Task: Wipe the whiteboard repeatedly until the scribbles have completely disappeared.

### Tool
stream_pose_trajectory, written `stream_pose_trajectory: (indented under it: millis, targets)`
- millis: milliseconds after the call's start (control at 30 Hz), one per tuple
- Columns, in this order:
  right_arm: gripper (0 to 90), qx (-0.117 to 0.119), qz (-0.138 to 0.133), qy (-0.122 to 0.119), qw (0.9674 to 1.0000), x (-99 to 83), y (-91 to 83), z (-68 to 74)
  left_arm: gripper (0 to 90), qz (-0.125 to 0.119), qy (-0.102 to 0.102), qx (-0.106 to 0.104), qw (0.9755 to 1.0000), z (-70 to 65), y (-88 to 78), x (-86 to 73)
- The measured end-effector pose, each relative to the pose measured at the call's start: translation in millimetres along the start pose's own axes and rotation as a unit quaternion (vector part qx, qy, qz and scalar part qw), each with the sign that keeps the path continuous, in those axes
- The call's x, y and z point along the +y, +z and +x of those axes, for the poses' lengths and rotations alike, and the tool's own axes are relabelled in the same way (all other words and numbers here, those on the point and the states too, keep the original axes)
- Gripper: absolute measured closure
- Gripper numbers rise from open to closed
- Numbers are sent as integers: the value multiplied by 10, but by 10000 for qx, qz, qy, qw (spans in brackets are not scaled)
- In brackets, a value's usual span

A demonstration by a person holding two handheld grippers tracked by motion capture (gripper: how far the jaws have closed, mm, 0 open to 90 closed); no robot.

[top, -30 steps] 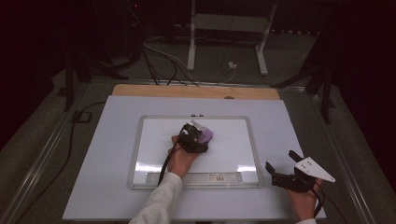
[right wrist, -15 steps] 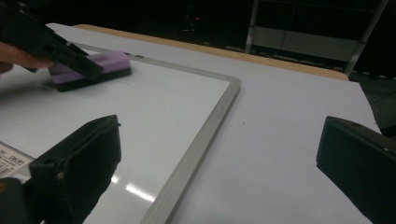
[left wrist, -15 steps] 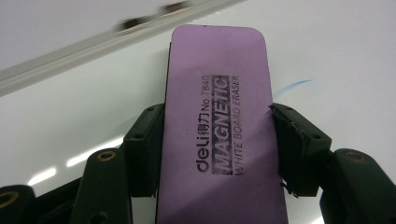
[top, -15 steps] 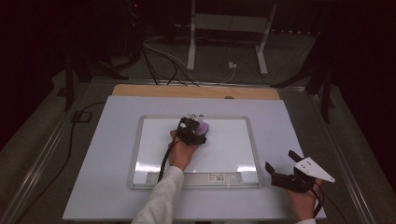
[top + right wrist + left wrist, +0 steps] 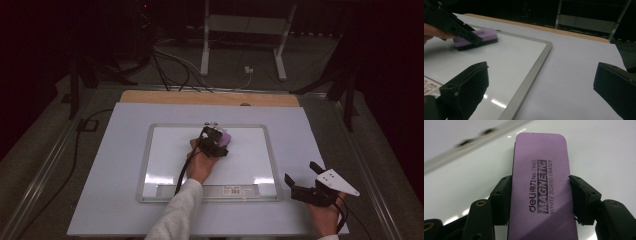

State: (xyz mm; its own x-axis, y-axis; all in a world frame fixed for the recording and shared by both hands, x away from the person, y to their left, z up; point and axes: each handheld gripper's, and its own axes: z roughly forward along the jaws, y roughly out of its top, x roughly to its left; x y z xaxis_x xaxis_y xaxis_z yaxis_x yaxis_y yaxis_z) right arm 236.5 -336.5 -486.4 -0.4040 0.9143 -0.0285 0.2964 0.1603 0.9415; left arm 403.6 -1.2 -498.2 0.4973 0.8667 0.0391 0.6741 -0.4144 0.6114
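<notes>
A purple whiteboard eraser (image 5: 540, 187) printed "MAGNETIC WHITE BOARD ERASER" lies flat on the whiteboard (image 5: 272, 165), in its upper middle. My left gripper (image 5: 540, 195) is shut on the eraser's long sides, both pads pressing on it. From above, the left gripper (image 5: 218, 139) and the eraser (image 5: 226, 136) sit near the board's far edge. The right gripper view catches the eraser (image 5: 477, 37) at upper left, on the whiteboard (image 5: 534, 67). My right gripper (image 5: 301, 174) rests off the board at the table's near right, open. Nothing is between the right gripper (image 5: 541, 85) jaws.
The board lies on a white mat (image 5: 100, 190) covering the table, with a wooden strip (image 5: 210, 98) along the far edge. A barcode label (image 5: 234, 190) sits on the board's near tray. Cables (image 5: 170, 65) and a metal stand (image 5: 245, 25) lie on the floor beyond.
My left gripper has slid the eraser a little across the board, first toward the far edge, then rightward. The right gripper has stayed put.
</notes>
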Motion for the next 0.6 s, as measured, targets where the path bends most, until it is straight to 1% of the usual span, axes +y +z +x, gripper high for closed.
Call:
stream_pose_trajectory:
  millis: [33, 67, 100, 167, 200, 233, 300, 433, 500, 600]
  targets:
    - [3, 0, 0, -2, 10000, 0, 0, 0, 418, 18, -84, 73, 9999, 69, -8, -14]
    - [3, -3, 2, -3, 10000, 0, 0, 2, 418, 14, -213, 107, 9997, 126, -13, -29]
    - [3, -3, 3, -2, 10000, 0, 0, 3, 418, 19, -293, 122, 9995, 170, -17, -40]
    - [3, -1, 6, -7, 10000, 1, 1, 5, 418, 22, -358, 100, 9993, 196, -19, -48]
    - [3, -2, 8, -7, 10000, 1, 2, 6, 418, 5, -321, 150, 9994, 176, -17, -43]
    - [3, 2, 11, -11, 10000, 1, 4, 7, 418, 0, -272, 143, 9995, 153, -14, -37]
    - [3, 6, 11, -13, 10000, 1, 5, 12, 418, -32, -248, -9, 9997, 93, 4, -23]
    - [3, 17, 22, -24, 10000, 2, 9, 19, 418, -71, -103, -198, 9997, -103, 40, 28]
    - [3, 25, 22, -27, 10000, 2, 11, 23, 418, -70, -5, -404, 9992, -210, 57, 55]
    - [3, 53, 21, -44, 10000, 3, 19, 32, 418, -51, 244, -675, 9974, -372, 65, 83]
